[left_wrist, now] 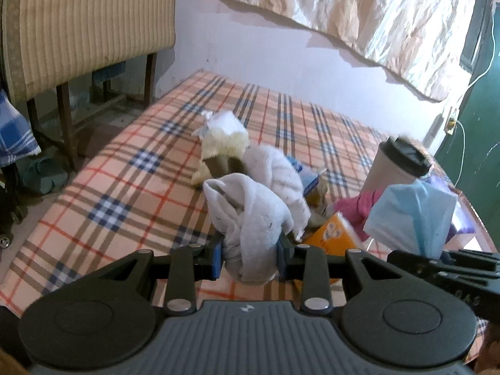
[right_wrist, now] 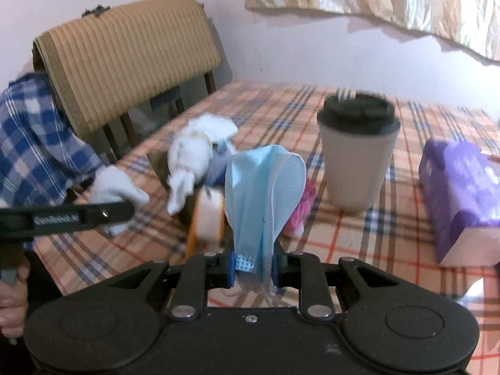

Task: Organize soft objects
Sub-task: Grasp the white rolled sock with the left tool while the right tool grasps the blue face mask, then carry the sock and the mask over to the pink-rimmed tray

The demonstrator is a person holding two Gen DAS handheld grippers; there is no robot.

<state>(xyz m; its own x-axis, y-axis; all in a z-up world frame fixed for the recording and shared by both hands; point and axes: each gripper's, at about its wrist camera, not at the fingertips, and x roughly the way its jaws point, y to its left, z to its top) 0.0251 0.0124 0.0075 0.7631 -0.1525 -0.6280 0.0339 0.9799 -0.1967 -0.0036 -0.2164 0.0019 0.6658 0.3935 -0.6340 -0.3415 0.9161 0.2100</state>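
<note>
My left gripper (left_wrist: pixel 251 259) is shut on a pale grey-white soft cloth (left_wrist: pixel 250 218), which bunches up above the pads over the plaid tablecloth (left_wrist: pixel 125 193). My right gripper (right_wrist: pixel 253 268) is shut on a light blue face mask (right_wrist: pixel 262 193), whose ear loops hang below the pads. The same mask (left_wrist: pixel 412 215) shows at the right of the left wrist view. Behind the cloth lie a white towel (left_wrist: pixel 275 168), a cream fluffy item (left_wrist: pixel 225 140) and a pink cloth (left_wrist: pixel 359 206). The white towel (right_wrist: pixel 193 153) and pink cloth (right_wrist: pixel 301 209) also show behind the mask.
A paper cup with a black lid (right_wrist: pixel 359 150) stands behind the mask, and a purple tissue pack (right_wrist: pixel 462 187) lies at the right. An orange box (left_wrist: pixel 331 234) sits in the pile. A padded chair (left_wrist: pixel 87 25) stands at the table's left edge. A blue checked sleeve (right_wrist: pixel 37 131) is at the left.
</note>
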